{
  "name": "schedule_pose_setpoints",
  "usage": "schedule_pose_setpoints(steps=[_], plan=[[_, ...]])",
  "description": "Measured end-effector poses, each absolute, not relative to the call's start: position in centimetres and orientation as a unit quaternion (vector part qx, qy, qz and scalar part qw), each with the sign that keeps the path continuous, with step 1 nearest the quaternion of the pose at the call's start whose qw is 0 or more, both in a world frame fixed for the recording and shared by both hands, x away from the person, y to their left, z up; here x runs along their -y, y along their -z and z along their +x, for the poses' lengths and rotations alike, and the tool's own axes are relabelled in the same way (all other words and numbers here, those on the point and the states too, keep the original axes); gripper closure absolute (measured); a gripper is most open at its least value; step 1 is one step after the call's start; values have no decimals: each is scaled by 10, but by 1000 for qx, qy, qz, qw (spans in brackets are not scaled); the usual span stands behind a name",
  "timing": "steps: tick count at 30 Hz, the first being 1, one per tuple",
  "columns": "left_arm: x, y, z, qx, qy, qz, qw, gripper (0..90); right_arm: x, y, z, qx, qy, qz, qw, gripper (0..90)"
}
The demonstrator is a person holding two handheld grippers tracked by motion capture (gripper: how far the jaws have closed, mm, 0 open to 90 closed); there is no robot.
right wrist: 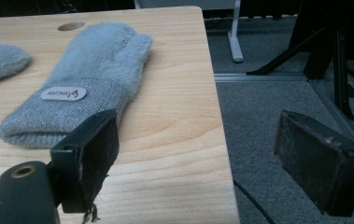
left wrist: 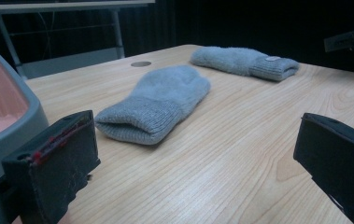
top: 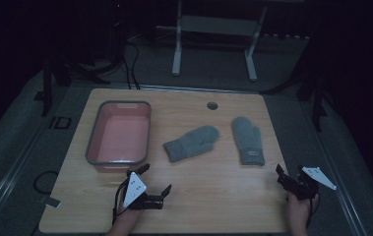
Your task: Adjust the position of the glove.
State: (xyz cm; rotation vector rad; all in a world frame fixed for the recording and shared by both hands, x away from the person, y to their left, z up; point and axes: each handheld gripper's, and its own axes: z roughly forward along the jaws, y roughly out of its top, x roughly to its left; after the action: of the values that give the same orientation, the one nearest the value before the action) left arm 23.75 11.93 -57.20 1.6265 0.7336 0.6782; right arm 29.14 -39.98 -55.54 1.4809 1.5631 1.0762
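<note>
Two grey knit mittens lie flat on the wooden table. The left mitten lies at the middle, cuff toward me. To its right, the second mitten carries a small label on its cuff. My left gripper rests near the front edge, open, its jaws wide apart with nothing between them, facing the left mitten's cuff. At the table's front right corner my right gripper is open and holds nothing, a little short of the labelled cuff.
A pink basin with a grey rim stands at the left, just beyond my left gripper. A round cable hole sits near the far edge. The table's right edge drops to grey floor; a white stand is behind.
</note>
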Motion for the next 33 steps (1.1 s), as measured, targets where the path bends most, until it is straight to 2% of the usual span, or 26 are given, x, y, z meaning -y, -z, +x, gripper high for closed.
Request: schedule_pose_setpoints(steps=[10,17,27,33], plan=[[-120,572,238,-324,-290,688,581,2,393,555,293,-629,-395,571,349,145],[-121,572,237,-326,-291,685,582,2,382,537,298,-644,-391,562,341,164],[-121,572,237,-327,-290,684,583,2,352,504,338,-677,-404,546,284,148],[-121,572,237,-329,-290,683,584,2,331,491,353,-687,-425,522,274,133]])
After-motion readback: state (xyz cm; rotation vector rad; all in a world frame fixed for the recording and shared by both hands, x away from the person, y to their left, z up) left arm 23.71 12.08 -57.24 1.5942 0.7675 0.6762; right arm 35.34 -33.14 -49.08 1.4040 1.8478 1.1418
